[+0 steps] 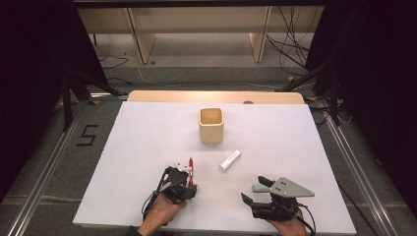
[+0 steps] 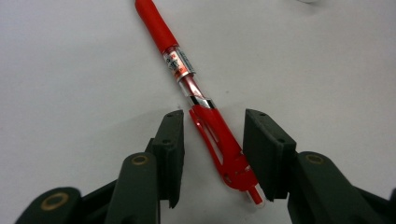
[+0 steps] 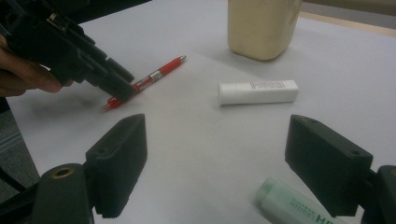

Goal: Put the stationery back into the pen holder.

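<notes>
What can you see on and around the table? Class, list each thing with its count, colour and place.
Cup: 1, cream, far middle of table.
Tube: 1, white, lying right of centre, in front of the cup.
Pen: 1, red, lying flat, clip end between the left gripper's jaws.
Marker: 1, pale green, lying by the right gripper.
Table: 1, white top.
Left gripper: 1, black, open around the pen.
Right gripper: 1, black, open, near edge.
</notes>
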Tool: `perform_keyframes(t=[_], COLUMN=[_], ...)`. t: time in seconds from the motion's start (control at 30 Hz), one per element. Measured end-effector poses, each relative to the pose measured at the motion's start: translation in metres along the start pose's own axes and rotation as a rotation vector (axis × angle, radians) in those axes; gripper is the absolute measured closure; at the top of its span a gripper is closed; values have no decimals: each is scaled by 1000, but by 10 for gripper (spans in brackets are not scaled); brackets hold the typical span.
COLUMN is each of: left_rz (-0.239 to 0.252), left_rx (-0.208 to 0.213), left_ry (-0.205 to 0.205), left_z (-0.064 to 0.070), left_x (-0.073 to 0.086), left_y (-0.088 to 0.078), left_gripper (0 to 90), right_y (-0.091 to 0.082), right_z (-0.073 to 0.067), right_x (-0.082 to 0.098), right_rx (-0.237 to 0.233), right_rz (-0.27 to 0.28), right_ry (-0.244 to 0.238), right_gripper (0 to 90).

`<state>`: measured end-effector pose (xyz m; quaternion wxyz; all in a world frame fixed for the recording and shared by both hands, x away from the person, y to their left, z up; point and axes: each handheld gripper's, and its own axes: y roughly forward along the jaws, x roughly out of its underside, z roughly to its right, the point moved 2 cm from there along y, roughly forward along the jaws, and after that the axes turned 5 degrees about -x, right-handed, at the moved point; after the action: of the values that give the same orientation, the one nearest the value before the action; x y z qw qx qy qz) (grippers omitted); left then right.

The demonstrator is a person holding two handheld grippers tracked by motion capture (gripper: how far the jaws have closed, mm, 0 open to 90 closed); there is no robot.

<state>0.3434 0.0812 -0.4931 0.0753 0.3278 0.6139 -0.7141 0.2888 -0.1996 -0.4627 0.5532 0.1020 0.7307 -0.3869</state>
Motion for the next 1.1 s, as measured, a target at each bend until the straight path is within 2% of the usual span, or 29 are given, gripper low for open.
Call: perform_keyframes(t=[0.3,0.6,0.87,1.1], left_rz=[4,5,7,16], left_rx=[-1,37,73,94], left_ry=[-1,-8,8,22], left_z=[1,-3,-4,-6], left_x=[1,0,0,1], left_y=[0,-1,-2,-1], left_gripper=[656,697,754,758], right_y=[0,0,0,0], right_z=[0,0,0,0], right_x=[0,0,0,0], right_rx=[1,3,3,3], right_rz=[0,0,0,1], right_ry=[1,2,2,0], right_gripper=[218,219,220,220])
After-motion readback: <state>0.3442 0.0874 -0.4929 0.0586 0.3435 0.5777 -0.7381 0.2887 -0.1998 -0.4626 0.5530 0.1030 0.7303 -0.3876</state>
